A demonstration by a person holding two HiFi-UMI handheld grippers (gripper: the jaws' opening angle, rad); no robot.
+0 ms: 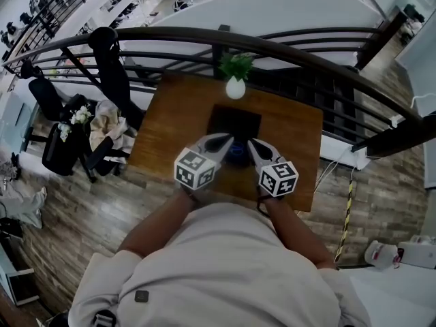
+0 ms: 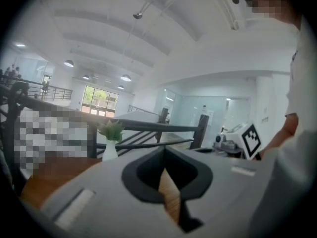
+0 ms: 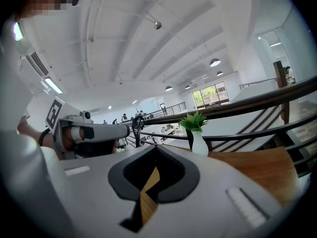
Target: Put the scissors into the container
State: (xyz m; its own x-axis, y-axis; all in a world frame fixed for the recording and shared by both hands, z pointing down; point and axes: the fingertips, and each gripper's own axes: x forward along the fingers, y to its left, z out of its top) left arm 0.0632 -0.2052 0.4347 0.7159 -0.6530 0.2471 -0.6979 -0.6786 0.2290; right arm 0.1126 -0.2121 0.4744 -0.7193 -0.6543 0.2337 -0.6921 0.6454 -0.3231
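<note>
Head view gives us a brown wooden table (image 1: 170,125), a flat black rectangular container (image 1: 235,121) at its centre and a white vase of green leaves (image 1: 236,86) at 12 o'clock. At the container's 6 o'clock the left gripper (image 1: 228,140) and right gripper (image 1: 251,144) hover, each with fingers pressed together on nothing. Between their tips lies a small blue shape (image 1: 237,155); we cannot tell whether it is the scissors.

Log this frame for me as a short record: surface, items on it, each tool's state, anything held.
surface: wooden table, next to a dark railing
items: dark container near the centre; white vase with green plant at the far edge
unclear: small blue thing between the tools, partly hidden, too small to identify
left tool: shut, empty, over the table's near part
right tool: shut, empty, beside the left one
</note>
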